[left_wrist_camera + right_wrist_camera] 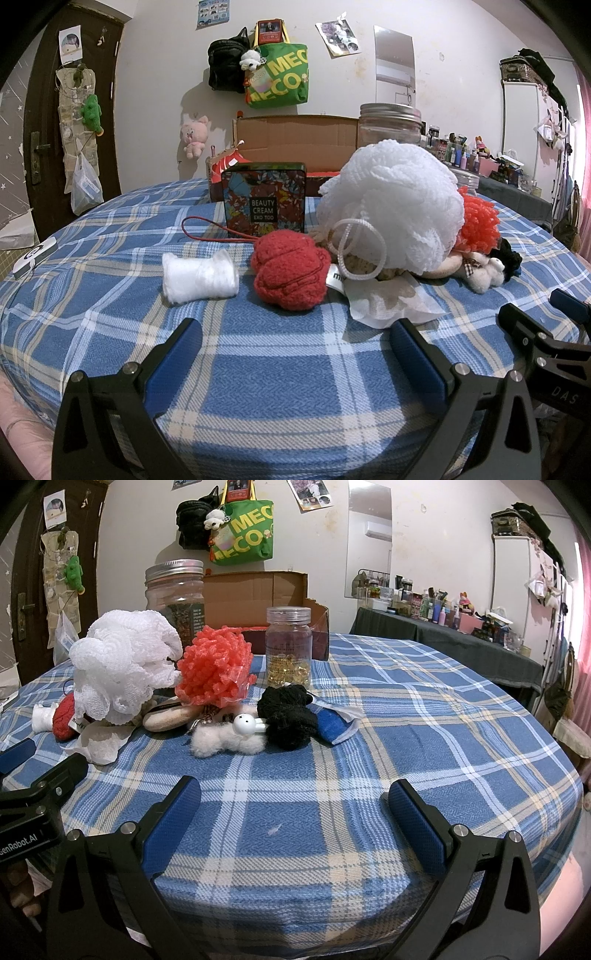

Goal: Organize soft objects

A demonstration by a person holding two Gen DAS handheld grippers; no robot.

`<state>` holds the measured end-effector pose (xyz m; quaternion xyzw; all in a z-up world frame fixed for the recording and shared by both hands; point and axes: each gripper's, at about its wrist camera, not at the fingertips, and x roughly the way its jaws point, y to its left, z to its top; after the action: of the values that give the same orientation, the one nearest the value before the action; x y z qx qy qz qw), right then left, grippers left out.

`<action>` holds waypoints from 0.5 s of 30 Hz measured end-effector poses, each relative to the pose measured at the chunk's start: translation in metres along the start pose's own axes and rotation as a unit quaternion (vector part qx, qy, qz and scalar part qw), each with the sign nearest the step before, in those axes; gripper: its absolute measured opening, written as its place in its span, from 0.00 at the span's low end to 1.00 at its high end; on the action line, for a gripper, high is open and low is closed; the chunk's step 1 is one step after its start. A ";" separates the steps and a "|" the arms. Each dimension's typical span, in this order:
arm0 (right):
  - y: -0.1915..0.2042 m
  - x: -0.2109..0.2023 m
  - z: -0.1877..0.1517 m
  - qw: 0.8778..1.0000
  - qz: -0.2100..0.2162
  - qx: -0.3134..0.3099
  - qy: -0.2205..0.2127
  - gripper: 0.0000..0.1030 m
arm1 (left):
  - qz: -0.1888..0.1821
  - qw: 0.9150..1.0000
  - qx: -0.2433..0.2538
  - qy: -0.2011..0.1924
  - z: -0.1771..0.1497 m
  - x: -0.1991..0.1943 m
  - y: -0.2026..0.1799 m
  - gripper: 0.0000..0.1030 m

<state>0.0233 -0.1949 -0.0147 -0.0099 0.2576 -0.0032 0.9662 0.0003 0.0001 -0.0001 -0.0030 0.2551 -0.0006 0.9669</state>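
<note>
On the blue plaid tablecloth that covers the table, we see a heap of soft things gathered around one big white mesh bath pouf, which we take as our landmark. Just left of the pouf and in front of it lies a red knitted plush pouch with a thin red cord; farther left of that sits a small white roll wrapped in clear plastic. Behind the pouf to its left stands a floral tin box printed "BEAUTY CREAM". Touching the pouf on its right is an orange-red mesh pouf, and below the two lie a beige oval sponge and a crumpled white paper tissue. Right of the pouf, near the orange one, we find a fluffy cream plush toy with a white bunny head, a black crocheted bundle touching it, and a folded blue cloth just beyond. Behind the pouf rise a tall metal-lidded jar, an open brown cardboard box and a clear jar of golden capsules.

Our left tongs hover spread apart in front of the red pouch, holding nothing. Our right tongs hover spread apart in front of the plush toy, also holding nothing.
</note>
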 end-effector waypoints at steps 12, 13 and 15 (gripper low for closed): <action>0.000 0.000 0.001 1.000 0.000 0.000 0.000 1.00 | 0.000 1.000 0.000 0.000 0.000 0.000 0.000 1.00; 0.000 0.000 0.001 1.000 0.000 0.000 0.001 1.00 | 0.000 1.000 0.000 0.000 0.000 0.000 0.000 1.00; -0.001 0.001 0.001 1.000 0.002 0.000 0.001 1.00 | -0.002 1.000 -0.001 0.000 0.000 0.000 0.000 1.00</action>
<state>0.0243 -0.1955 -0.0145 -0.0096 0.2588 -0.0010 0.9659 0.0002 0.0002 -0.0001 -0.0046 0.2553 -0.0021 0.9668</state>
